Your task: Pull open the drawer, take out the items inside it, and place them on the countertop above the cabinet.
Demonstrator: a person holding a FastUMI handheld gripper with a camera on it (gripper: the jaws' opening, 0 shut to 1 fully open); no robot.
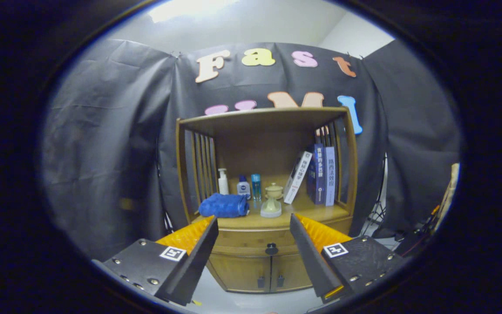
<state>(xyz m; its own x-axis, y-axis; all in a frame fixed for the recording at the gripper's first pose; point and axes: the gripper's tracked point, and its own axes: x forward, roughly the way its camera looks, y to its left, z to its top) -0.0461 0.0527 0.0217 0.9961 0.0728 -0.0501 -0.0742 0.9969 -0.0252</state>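
Observation:
A small wooden cabinet stands ahead against the booth's black cloth wall. Its drawer is shut, with a dark round knob at its middle. My gripper is open, some way short of the cabinet, and the knob shows in the gap between the fingers. The countertop above the drawer holds a folded blue towel, a cream ceramic jar, three small bottles and a few books leaning at the right. What lies inside the drawer is hidden.
Under the drawer are two cabinet doors with small dark handles. Slatted sides and a top board enclose the countertop space. A pale floor lies below. Dark gear and cables sit at the far right.

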